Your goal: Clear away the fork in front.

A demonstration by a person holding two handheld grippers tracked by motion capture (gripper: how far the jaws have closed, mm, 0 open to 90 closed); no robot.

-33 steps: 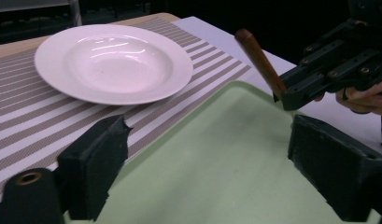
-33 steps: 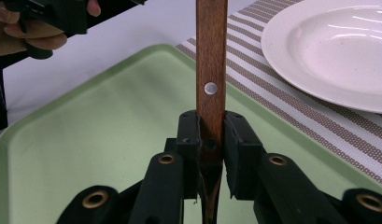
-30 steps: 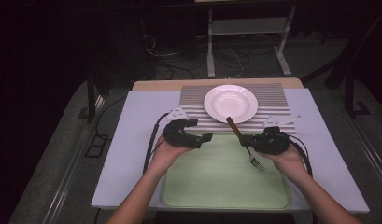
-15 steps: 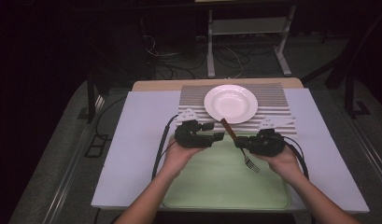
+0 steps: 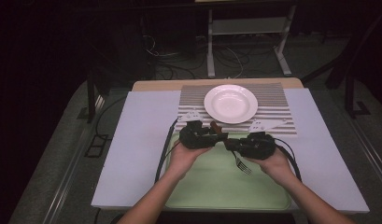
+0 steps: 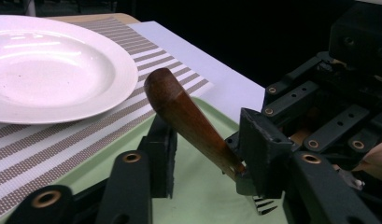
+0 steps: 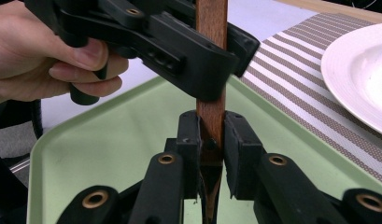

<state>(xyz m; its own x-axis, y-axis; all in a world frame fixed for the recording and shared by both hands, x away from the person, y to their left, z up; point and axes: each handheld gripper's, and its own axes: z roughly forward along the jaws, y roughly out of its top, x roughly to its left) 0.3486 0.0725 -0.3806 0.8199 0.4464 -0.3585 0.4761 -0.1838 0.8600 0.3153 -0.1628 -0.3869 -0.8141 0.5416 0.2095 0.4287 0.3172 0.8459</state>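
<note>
I have the fork [image 5: 231, 150] held up over the far edge of the green tray [image 5: 216, 186], its wooden handle [image 6: 188, 116] slanting toward the white plate [image 5: 230, 103] at about eleven o'clock and its tines [image 5: 244, 166] hanging toward five o'clock above the tray. My right gripper [image 5: 231, 143] is clamped tight on the handle: in the right gripper view its two black pads press the wood from both sides, low on the handle just above where the metal begins. My left gripper [image 5: 220, 136] has come in from nine o'clock and straddles the upper part of the same handle; its jaws have just been closing with the handle between them. In the left gripper view one pad [image 6: 163, 154] sits just behind the wood and the other [image 6: 261, 154] close beside it on the opposite side, and I can't make out firm pressure from both, so I read this gripper as narrowed around the handle rather than gripping it. The plate rests on the striped placemat [image 5: 277, 100] at twelve o'clock from the grippers, near the handle's rounded end but apart from it. The mat and tray lie on the pale sheet [image 5: 142, 140] covering the counter.
</note>
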